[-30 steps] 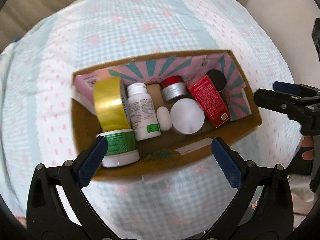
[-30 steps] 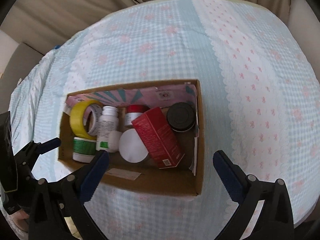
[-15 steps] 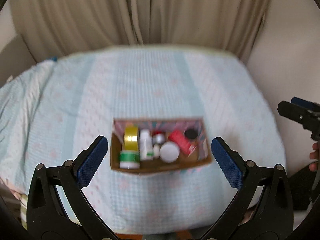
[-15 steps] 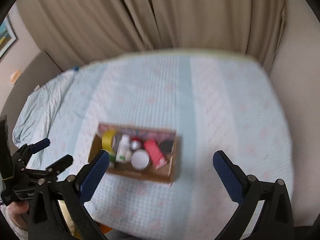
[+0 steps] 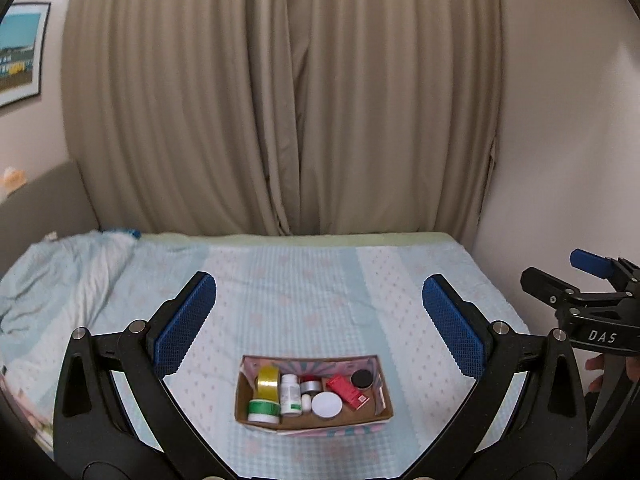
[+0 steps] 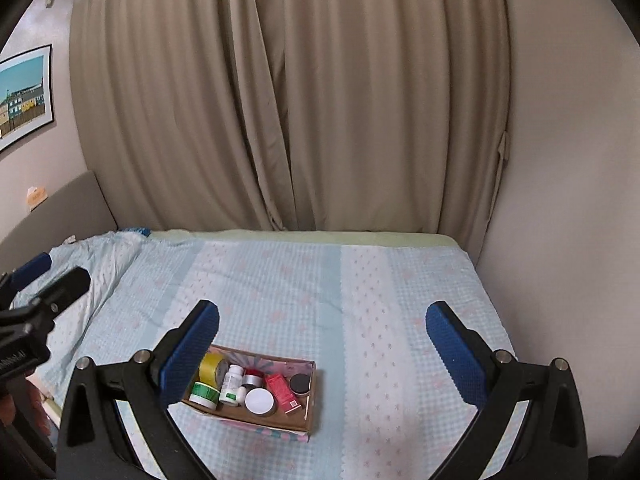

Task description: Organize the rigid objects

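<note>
A shallow cardboard box (image 5: 386,394) (image 6: 309,420) sits on the bed near its front edge. Inside it stand a yellow tape roll (image 5: 268,380) (image 6: 213,367), a green-labelled tub (image 5: 263,410), a white pill bottle (image 5: 290,396) (image 6: 232,385), a red-lidded jar (image 5: 311,385), a white-lidded jar (image 5: 327,406) (image 6: 260,401), a red carton (image 5: 347,390) (image 6: 283,392) and a black-lidded jar (image 5: 361,379) (image 6: 300,383). My left gripper (image 5: 319,324) hangs open, high above and back from the box, holding nothing. My right gripper (image 6: 322,340) is likewise open and empty, with the box low to its left.
The bed (image 5: 320,288) wears a pale blue checked sheet with pink bows; a rumpled blanket (image 5: 60,276) lies at its left. Beige curtains (image 5: 280,100) hang behind, a wall (image 6: 568,200) closes the right side, a framed picture (image 6: 24,96) hangs left.
Both grippers have pulled up and far back from the box, which has shrunk from filling the views to a small shape low in each. The box's contents have not moved.
</note>
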Demonstrator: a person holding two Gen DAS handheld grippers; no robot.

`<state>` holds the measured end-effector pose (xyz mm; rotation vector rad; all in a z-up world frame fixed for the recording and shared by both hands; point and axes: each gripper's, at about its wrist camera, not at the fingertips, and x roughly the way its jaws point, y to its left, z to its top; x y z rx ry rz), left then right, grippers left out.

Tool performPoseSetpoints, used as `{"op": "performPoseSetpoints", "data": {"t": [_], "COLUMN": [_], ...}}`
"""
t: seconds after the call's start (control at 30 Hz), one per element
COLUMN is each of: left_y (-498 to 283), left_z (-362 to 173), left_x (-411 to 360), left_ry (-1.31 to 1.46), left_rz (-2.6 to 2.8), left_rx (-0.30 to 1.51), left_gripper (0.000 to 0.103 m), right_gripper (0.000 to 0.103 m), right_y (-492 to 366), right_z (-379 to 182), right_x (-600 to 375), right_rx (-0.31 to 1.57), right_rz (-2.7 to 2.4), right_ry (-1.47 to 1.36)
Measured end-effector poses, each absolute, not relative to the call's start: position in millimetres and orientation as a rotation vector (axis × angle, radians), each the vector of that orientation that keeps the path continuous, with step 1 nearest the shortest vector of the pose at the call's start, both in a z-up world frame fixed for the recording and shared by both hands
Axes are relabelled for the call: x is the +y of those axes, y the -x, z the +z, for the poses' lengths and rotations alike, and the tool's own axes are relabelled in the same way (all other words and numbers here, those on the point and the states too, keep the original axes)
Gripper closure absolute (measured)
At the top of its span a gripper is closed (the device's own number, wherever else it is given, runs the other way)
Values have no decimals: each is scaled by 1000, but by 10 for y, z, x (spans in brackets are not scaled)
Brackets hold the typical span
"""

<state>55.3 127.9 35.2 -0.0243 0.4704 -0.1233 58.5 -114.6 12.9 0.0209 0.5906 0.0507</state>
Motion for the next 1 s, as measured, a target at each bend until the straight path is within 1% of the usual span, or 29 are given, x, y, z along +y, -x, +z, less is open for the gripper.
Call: {"op": "performPoseSetpoints", "data": {"t": [0.4,0.83,1.0], "left_y": [-392,-312,-257], "left_z": [327,330,384], "left_x": [1124,1166,1168], "left_ry": [-6,8,7], "left_rz": [-142,-135,-130], "left_rx": [463,450,419], "left_gripper": [0,0,0], "right_gripper": [0,0,0], "right_y": [-462,-447,-437], "right_z": [191,193,198], "right_x": [-1206,-1192,-1201], "right_rx": [553,543,544], "right_rz": [-12,-22,-28], "right_ry": [-17,-12,-12]}}
